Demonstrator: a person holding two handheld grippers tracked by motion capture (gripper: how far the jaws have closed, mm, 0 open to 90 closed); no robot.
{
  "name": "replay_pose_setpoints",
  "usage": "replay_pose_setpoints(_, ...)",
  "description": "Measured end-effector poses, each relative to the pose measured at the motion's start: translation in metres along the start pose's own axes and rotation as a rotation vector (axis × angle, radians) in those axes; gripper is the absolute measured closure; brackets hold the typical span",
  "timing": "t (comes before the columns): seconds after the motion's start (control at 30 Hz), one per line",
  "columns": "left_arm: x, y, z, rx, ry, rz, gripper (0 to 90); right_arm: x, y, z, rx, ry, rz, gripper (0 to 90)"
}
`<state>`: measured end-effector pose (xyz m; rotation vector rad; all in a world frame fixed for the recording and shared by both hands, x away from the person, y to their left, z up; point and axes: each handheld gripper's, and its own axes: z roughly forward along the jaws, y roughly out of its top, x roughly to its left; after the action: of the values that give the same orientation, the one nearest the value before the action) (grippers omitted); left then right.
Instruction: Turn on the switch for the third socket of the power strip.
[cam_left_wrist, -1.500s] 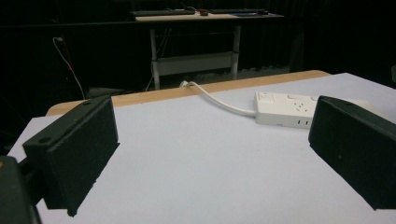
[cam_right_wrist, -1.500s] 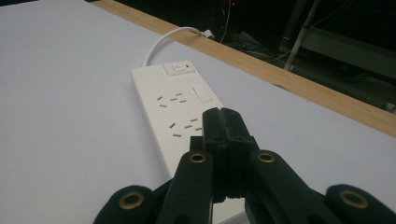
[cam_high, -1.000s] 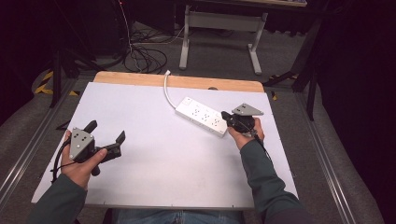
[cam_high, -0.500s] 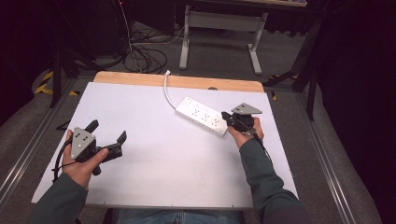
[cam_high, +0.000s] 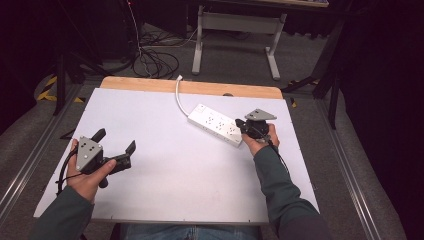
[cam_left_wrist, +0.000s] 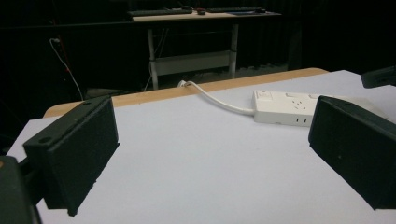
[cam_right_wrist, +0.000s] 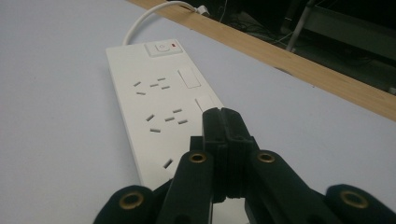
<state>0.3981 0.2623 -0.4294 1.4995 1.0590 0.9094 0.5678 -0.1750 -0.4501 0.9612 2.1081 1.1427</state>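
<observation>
- We counted one white power strip (cam_high: 216, 124) with one white cord (cam_high: 179, 96), lying at the far right of the white table (cam_high: 165, 165), and two grippers.
- Against the earlier frames, we saw nothing shifted; both hands kept their places.
- Our right gripper (cam_right_wrist: 223, 122) had its jaws pressed together, empty, tips over the strip's near end. Our left gripper (cam_high: 116, 147) stood wide open, holding nothing, well apart from the strip.

Lab: floor cables (cam_high: 150, 62), metal-framed desks (cam_high: 235, 22)

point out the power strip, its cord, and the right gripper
power strip (cam_high: 214, 123), high view, middle of its top face
cord (cam_high: 178, 98), high view, mid-length of the white lead
right gripper (cam_right_wrist: 225, 122), right gripper view, tips of its closed fingers
</observation>
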Motion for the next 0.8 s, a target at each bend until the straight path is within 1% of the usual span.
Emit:
replay_pose_setpoints(0.27,-0.001,0.000,0.000,-0.002,-0.003,0.004,2.1,-0.001,0.001,0.005,0.009,0.002,-0.006,90.0)
replay_pose_setpoints(0.53,-0.002,0.000,-0.001,-0.002,-0.004,0.009,2.1,-0.005,0.001,0.008,0.022,-0.006,0.003,90.0)
replay_pose_setpoints(0.8,-0.002,0.000,0.000,-0.003,-0.005,0.008,2.1,-0.007,0.002,0.016,0.036,-0.005,-0.006,90.0)
